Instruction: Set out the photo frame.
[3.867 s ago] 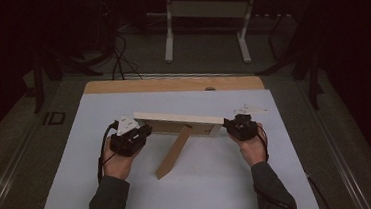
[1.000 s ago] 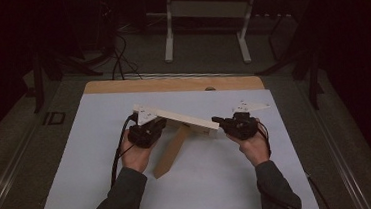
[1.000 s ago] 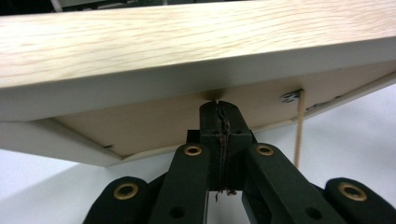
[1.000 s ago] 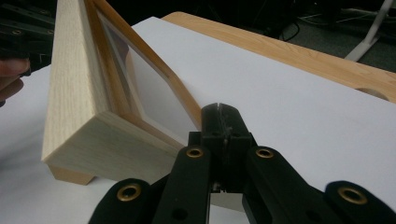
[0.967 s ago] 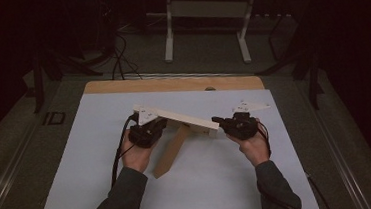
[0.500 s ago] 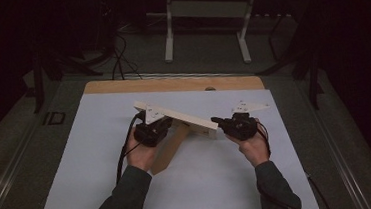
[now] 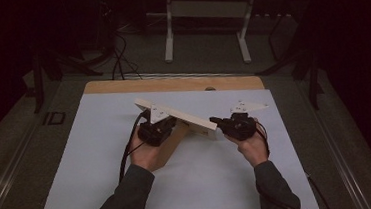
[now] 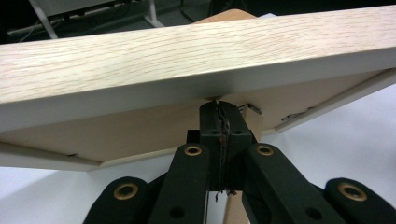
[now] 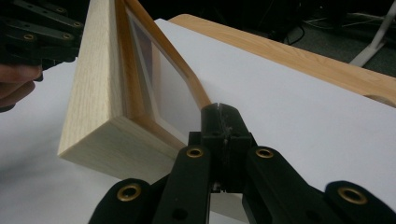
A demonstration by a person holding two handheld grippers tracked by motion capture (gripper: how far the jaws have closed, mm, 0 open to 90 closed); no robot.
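The frame [image 7: 187,118] is pale wood with a fine reddish grain, its inner edge [image 9: 154,44] a warmer orange-brown. The sheet [image 7: 102,161] on the table is plain white; the table's bare edge [image 7: 172,84] is light brown wood. Both grippers, left [image 8: 219,119] and right [image 9: 223,122], are black with brass-coloured rivets. Their top plates [image 7: 246,106] are grey-white. The sleeves [image 7: 126,204] are dark grey.

Both grippers' jaws closed tight
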